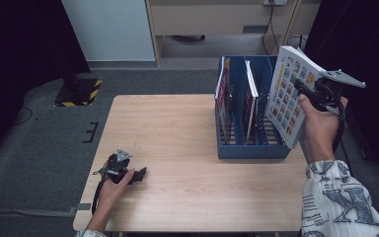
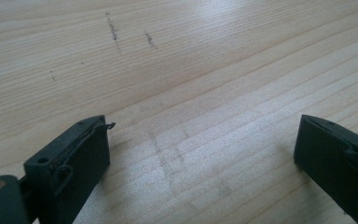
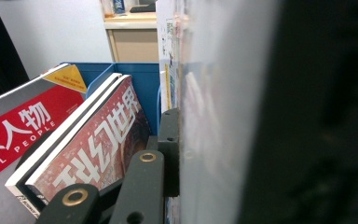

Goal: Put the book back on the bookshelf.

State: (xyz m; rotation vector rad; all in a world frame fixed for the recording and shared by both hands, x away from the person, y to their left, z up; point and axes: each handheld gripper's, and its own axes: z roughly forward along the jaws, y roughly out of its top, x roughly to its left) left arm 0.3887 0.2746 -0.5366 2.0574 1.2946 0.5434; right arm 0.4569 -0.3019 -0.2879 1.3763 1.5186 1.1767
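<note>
Right gripper [image 1: 310, 95] jaws clamped flat on both faces of the book [image 1: 288, 96], near its right edge; in the right gripper view one dark pad [image 3: 170, 149] presses the cover and the book's blurred face sits right against the lens. The book hangs tilted in the air above the right end of the blue file rack [image 1: 249, 148], bottom corner low beside the rack's right wall. My read: the edge grip keeps the lower part free to drop into the right compartment. Rack stands at the desk's [image 1: 177, 148] right side, toward the far edge, with a magazine [image 1: 250, 101] upright in the middle slot and another [image 1: 223, 94] in the left. Left gripper [image 1: 140, 174] rests near the desk's front-left corner, jaws wide apart on bare wood, holding nothing, probably parked out of the way.
</note>
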